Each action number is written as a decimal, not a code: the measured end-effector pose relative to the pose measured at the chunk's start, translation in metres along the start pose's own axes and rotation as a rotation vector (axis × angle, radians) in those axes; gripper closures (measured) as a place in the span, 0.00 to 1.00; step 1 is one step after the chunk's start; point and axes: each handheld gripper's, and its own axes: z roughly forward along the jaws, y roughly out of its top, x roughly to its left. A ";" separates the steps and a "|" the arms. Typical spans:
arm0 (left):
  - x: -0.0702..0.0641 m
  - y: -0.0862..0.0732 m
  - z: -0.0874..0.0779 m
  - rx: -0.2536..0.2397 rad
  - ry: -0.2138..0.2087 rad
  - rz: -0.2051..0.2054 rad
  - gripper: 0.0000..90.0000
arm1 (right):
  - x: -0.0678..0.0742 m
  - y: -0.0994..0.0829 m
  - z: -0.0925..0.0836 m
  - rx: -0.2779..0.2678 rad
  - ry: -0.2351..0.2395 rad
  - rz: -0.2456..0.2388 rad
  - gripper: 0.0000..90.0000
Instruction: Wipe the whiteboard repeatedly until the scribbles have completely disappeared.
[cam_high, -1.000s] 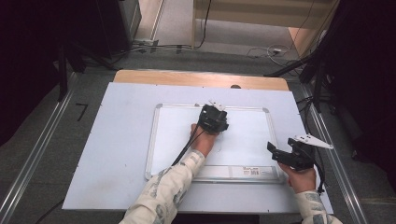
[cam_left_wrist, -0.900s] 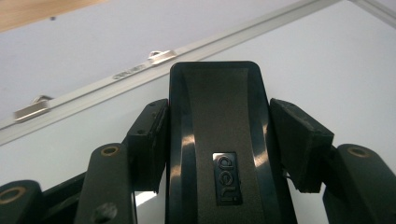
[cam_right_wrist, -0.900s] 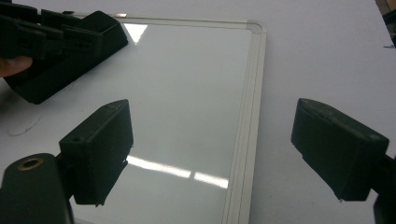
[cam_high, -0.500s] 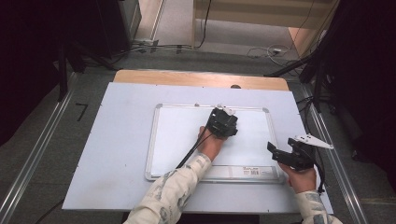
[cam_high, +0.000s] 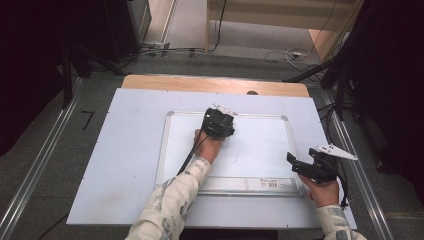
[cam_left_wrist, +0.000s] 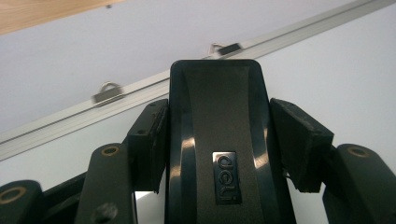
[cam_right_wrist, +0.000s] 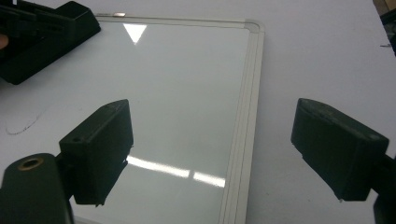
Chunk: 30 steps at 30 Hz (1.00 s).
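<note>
Whiteboard (cam_high: 260, 150): lies flat at the table's (cam_high: 130, 160) middle, silver-framed, a faint pen mark (cam_high: 234, 159) near its centre. Eraser (cam_left_wrist: 217, 140): black, logo plate on top, clamped between the left gripper's (cam_high: 218, 124) fingers (cam_left_wrist: 148, 140), resting on the whiteboard near its far edge. Right gripper (cam_high: 300, 167): held at the whiteboard's near right corner, fingers (cam_right_wrist: 100, 149) spread wide, holding nothing, straddling the frame's right edge.

The right tongs (cam_right_wrist: 212, 154) stand wide apart above the whiteboard (cam_right_wrist: 187, 84) edge on the white surface (cam_right_wrist: 322, 60).
</note>
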 end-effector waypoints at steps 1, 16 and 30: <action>0.004 -0.001 -0.001 -0.001 0.005 -0.005 0.46 | 0.000 0.000 0.000 0.000 -0.001 -0.002 0.13; -0.027 -0.018 -0.019 0.005 -0.054 0.071 0.46 | 0.004 0.001 0.003 0.006 0.000 -0.013 0.13; -0.082 -0.032 -0.031 -0.003 -0.118 0.152 0.46 | 0.007 0.002 0.004 0.007 0.003 -0.017 0.13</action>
